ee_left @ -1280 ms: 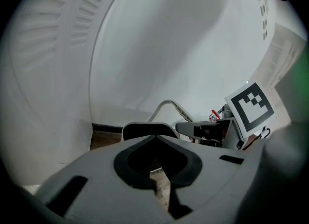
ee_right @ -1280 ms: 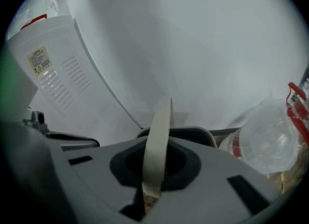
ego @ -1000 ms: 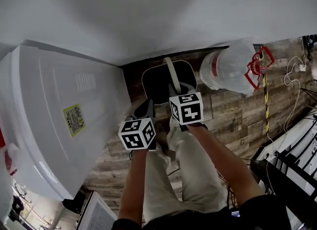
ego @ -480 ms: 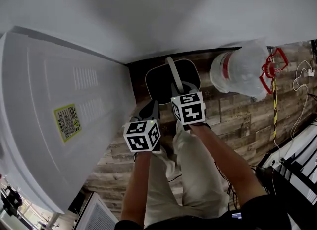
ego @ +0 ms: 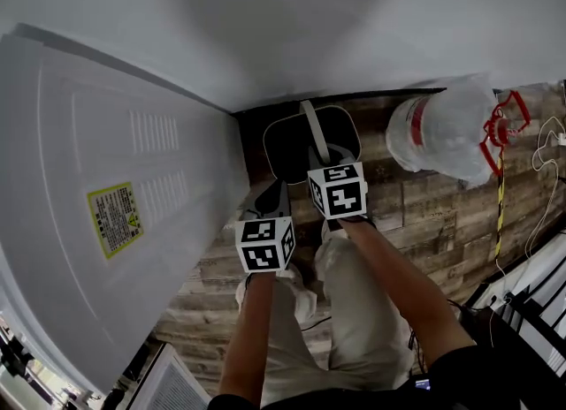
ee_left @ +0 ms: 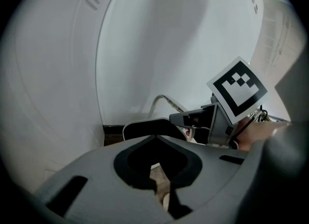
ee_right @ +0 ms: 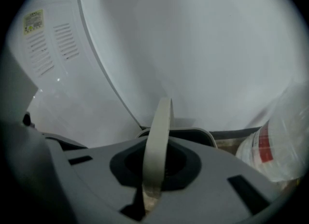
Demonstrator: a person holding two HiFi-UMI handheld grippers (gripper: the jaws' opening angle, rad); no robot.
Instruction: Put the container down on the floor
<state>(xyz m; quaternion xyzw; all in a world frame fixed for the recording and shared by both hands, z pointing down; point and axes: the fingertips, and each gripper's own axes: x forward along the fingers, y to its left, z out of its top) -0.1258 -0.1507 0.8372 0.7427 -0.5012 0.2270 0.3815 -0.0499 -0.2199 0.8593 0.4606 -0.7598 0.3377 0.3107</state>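
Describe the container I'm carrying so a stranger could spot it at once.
Start at the big white appliance; in the corner beside it, by the wall, is a dark container with a pale rim. Unlike the clear water bottle nearby, it has a pale arched handle, pinched by the right gripper.

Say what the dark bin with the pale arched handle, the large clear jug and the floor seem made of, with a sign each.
Dark bin with pale arched handle: probably moulded plastic, smooth matt surfaces. Large clear jug: likely clear plastic, translucent and glossy. Floor: wood-look planks, visible grain and seams; real wood or laminate unclear.
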